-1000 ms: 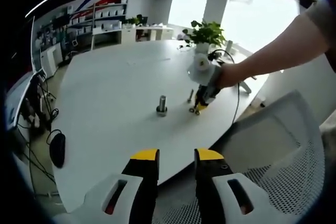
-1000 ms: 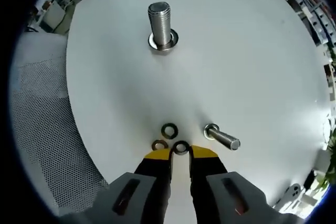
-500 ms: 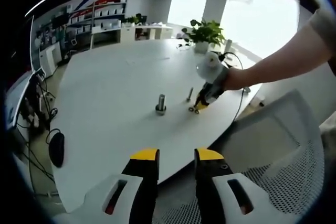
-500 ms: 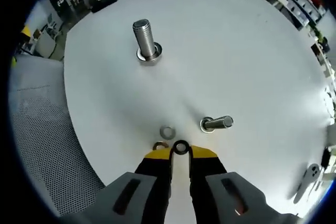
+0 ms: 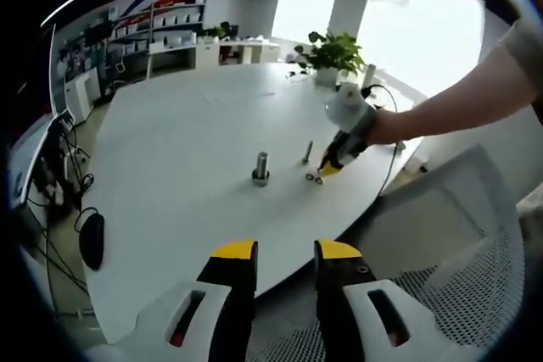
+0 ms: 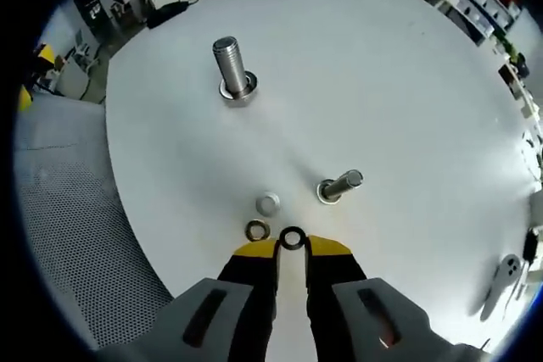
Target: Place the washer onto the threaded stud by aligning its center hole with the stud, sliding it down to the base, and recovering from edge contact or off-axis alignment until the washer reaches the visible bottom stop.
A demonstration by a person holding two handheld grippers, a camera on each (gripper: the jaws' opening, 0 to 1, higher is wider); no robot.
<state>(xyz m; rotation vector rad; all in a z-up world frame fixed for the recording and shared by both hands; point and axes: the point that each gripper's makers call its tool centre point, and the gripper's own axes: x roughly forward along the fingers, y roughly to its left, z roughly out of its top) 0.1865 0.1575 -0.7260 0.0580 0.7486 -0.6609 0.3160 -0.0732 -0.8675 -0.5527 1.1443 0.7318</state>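
The right gripper (image 6: 291,247) pinched a thin dark ring-shaped washer (image 6: 292,237) edge-on; the upright threaded stud (image 6: 230,64) stood well apart.

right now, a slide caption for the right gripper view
Right hand-held gripper pinching a dark washer over the white table, upright threaded stud ahead.

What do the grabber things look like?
Each gripper, the left gripper and right gripper, has two black jaws with yellow tips on pale grey bodies with red-lit slots. Seen from the left gripper view, the right one carries a white rounded top and a trailing black cable.
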